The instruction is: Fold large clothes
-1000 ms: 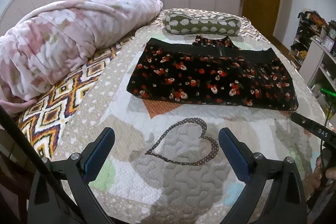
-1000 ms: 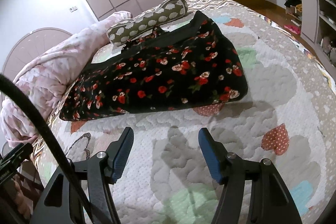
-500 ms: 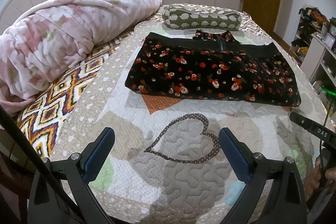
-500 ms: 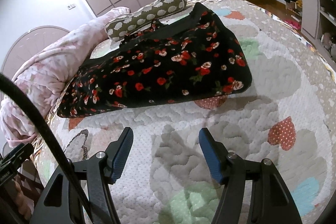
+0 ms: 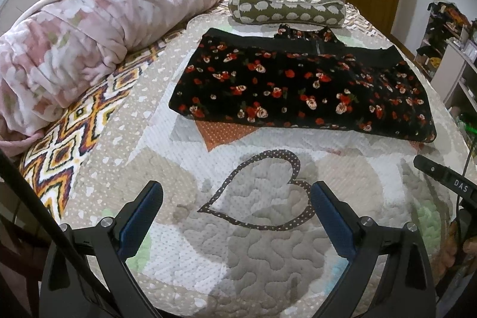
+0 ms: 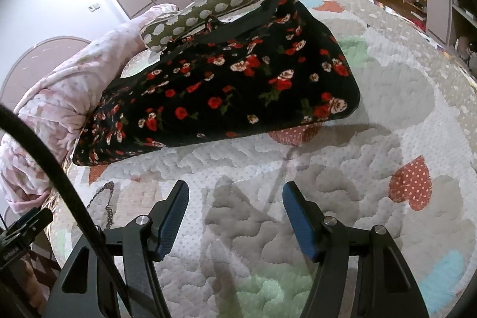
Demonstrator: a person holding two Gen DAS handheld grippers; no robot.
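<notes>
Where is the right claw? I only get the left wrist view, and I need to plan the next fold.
Observer: The right claw hangs over bare quilt, on the near side of the floral dress, apart from it.
Operator: Is it holding anything?
Observer: No. Its fingers stand open with nothing between them.
Operator: What lies on the bed to its right?
Observer: Only quilt patches show there. A red dotted heart sits to the right of the claw.
</notes>
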